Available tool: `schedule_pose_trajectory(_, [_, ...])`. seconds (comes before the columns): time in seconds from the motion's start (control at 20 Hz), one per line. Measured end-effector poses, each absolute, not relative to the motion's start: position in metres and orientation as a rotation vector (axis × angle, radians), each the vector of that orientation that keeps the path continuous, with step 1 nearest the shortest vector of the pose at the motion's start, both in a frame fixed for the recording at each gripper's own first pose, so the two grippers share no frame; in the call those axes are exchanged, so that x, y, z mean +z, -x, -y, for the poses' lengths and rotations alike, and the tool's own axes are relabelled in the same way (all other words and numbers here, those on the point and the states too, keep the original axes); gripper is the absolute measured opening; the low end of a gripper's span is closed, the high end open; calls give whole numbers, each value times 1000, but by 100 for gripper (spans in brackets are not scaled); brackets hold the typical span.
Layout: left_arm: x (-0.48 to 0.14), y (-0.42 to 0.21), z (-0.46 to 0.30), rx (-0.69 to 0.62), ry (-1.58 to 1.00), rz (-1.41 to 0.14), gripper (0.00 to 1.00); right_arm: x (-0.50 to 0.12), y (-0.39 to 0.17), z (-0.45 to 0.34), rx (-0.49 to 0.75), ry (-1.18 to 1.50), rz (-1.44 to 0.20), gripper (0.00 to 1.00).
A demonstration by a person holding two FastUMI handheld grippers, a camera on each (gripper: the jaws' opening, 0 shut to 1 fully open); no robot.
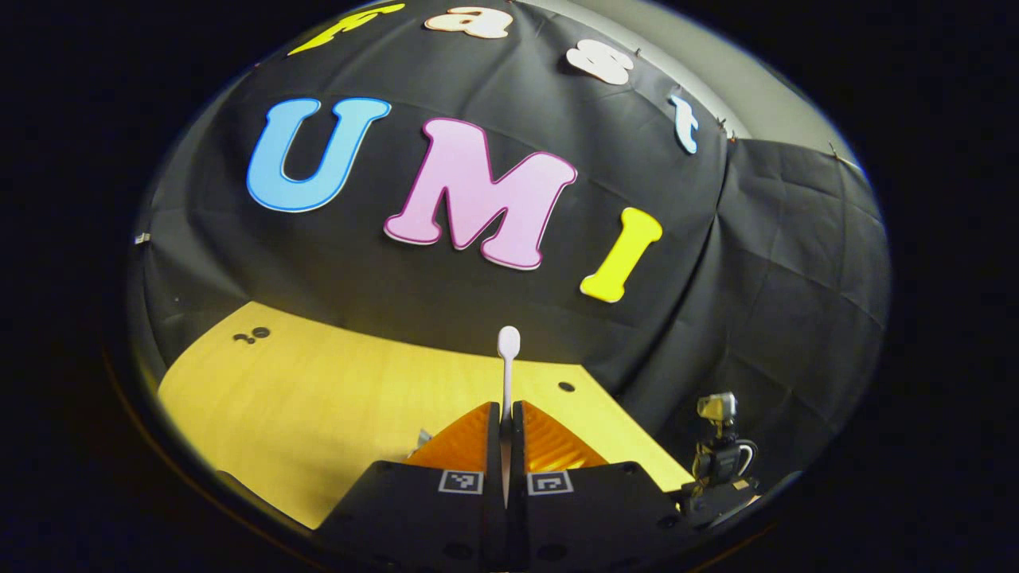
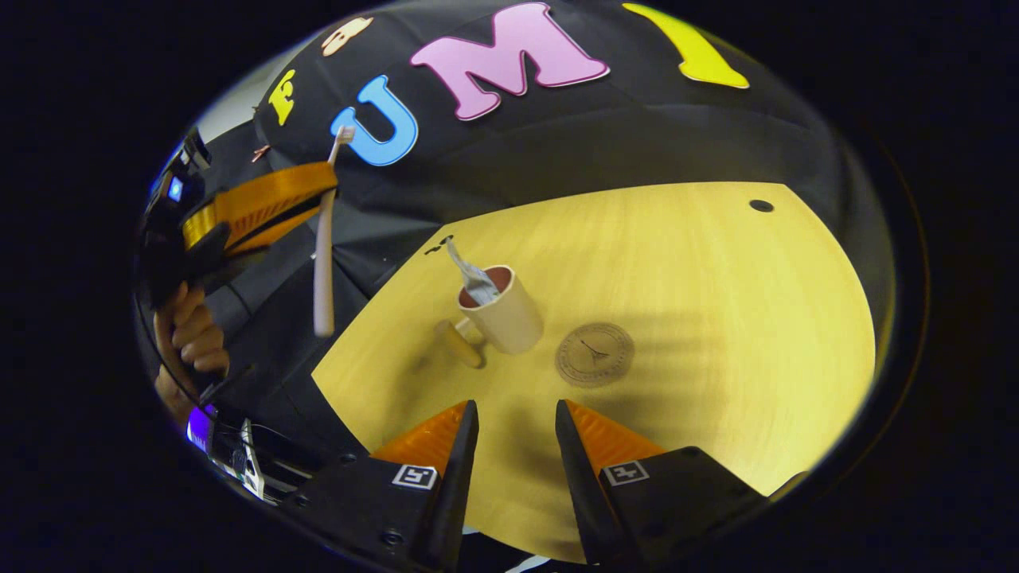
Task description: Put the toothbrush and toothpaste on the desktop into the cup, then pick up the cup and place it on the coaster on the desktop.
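1. Left tool (image 1: 506, 430) is clamped on the toothbrush (image 1: 508, 362), held up in the air well left of the cup (image 2: 501, 317).
2. Cup sits on the worktop (image 2: 716, 318), toothpaste (image 2: 471, 278) already poking out of it.
3. Coaster (image 2: 595, 354) lies just right of the cup.
4. Right tool (image 2: 513, 422) hangs near the cup, fingers apart, holding nothing.

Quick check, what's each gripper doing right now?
Left gripper: closed on the toothbrush, held up off the desktop.
Right gripper: open, holding nothing, above the desktop short of the cup.
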State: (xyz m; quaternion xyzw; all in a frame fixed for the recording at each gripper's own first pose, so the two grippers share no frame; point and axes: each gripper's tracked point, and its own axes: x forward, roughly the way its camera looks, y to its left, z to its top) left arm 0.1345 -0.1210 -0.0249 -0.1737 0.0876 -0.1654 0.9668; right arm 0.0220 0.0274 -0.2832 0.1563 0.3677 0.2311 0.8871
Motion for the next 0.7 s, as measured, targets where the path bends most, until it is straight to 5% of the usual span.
schedule_pose_trajectory(0.7, [-92, -242, 155, -385, 177, -166, 6, -278, 19, 78, 163, -415, -743, 60])
